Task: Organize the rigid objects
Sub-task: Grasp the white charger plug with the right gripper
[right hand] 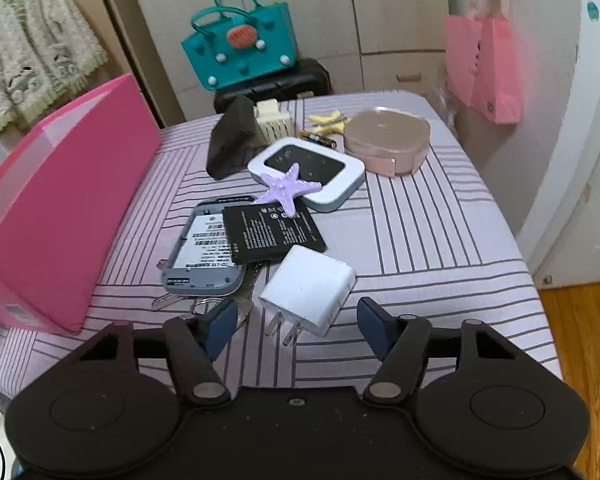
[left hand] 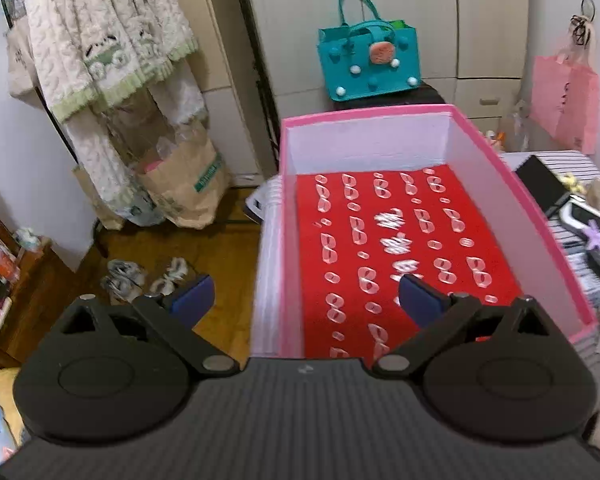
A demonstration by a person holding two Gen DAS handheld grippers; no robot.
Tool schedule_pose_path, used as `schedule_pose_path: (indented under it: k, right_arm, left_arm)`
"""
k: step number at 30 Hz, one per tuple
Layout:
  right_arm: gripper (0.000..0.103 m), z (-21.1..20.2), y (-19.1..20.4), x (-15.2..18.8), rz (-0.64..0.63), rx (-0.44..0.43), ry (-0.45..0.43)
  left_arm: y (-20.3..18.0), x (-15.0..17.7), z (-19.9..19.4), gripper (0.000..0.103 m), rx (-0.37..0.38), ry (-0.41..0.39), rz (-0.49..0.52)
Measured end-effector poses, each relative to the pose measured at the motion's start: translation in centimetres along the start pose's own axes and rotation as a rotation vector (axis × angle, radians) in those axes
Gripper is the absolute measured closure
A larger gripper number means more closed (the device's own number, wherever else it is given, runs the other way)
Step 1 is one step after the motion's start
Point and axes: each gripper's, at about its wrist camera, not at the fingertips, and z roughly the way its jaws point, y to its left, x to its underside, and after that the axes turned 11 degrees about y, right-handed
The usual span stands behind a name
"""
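**Right claw over the charger, left claw over the pink box**

The right claw (right hand: 298,322) hovers low above the striped worktop (right hand: 420,240), its jaws partly spread with nothing gripped; the white plug charger (right hand: 308,288) lies just ahead at twelve o'clock, its prongs pointing back between the blue pads. Beyond it sit a black battery (right hand: 274,234), a purple starfish (right hand: 288,190) and a round tan case (right hand: 386,138). The left claw (left hand: 304,300) gapes wide and empty over the near rim of the pink box (left hand: 540,200), whose red patterned floor is bare.
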Motion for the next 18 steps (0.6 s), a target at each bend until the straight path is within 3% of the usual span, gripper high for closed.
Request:
schedule_pose_path:
  k: [4,6,8,10,13,15,18]
  right_arm:
    - [0.032,0.9,0.6,-0.7,0.018,0.076,-0.004]
    - [0.032,1.4,0.8,-0.9,0.022,0.100,-0.004]
    - [0.032,1.6,1.0,-1.1,0.025,0.117,-0.009]
    - [0.041,1.6,1.1,-1.2,0.014,0.129,-0.015]
    - [0.041,1.6,1.2,-1.4,-0.019,0.130,-0.006]
    - [0.041,1.6,1.3,-1.6,-0.053,0.131,0.007]
    - [0.040,1.9,1.8,-1.8,-0.135,0.164,0.027]
  left_arm:
    - [0.7,-0.7,2.0,0.017,-0.026,0.051,0.005]
    - [0.9,-1.2,3.1,0.034,-0.003,0.086,0.025]
    - [1.1,-1.5,3.9,0.036,0.010,0.117,0.029]
    - [1.3,-1.9,4.6,0.042,0.018,0.138,0.040]
    - [1.4,-2.5,5.3,0.057,0.030,0.187,0.067]
    - [1.4,-2.9,6.1,0.080,0.093,0.267,0.109]
    - [1.0,-3.0,6.8,0.084,0.122,0.325,0.138]
